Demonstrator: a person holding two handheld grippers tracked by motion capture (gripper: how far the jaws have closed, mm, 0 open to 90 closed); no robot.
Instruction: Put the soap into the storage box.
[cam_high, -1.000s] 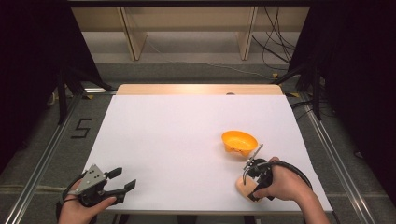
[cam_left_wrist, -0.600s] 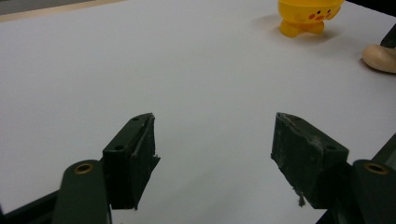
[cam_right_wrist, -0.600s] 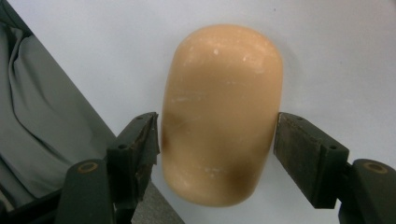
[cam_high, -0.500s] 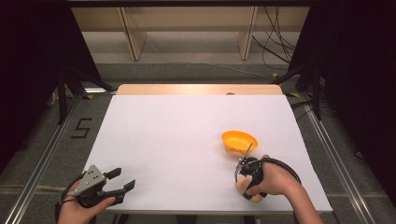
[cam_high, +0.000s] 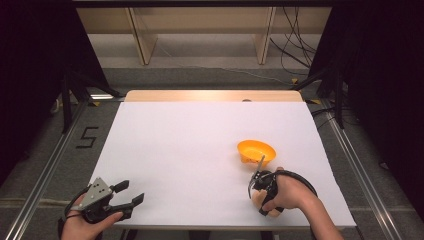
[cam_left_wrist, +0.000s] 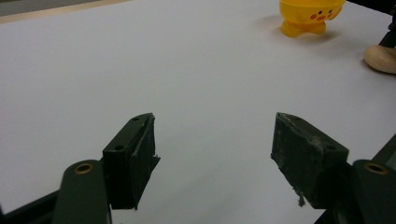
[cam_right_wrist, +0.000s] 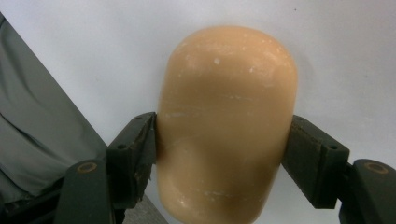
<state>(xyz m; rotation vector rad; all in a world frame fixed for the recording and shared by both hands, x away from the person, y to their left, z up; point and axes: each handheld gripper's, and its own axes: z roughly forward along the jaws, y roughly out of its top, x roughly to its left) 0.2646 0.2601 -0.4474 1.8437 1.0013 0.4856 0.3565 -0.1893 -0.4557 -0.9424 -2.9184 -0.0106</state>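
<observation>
A tan bun-shaped object (cam_right_wrist: 226, 93) lies on the white table (cam_high: 200, 150) near its front right edge. My right gripper (cam_right_wrist: 222, 123) points down over it, one pad touching each side. Its jaws have just been closing a little onto the bun, which sits between them. In the high view the right gripper (cam_high: 262, 197) and a hand cover most of the bun (cam_high: 256, 199). An orange-yellow bowl (cam_high: 256, 151) with a small cartoon face (cam_left_wrist: 308, 14) stands just beyond it. My left gripper (cam_high: 131, 192) rests at the front left corner, open, nothing between its jaws (cam_left_wrist: 212, 126).
The table's front edge runs close behind both hands. A wooden strip (cam_high: 210, 95) borders the far edge. Metal rails (cam_high: 45, 170) flank the table, with shelving and cables on the floor beyond. The bun's end (cam_left_wrist: 380, 58) appears at the right of the left gripper view.
The right hand moved a little toward the table's front edge and down, bringing its gripper over the tan bun. The bun, the bowl and the left gripper stayed put.
</observation>
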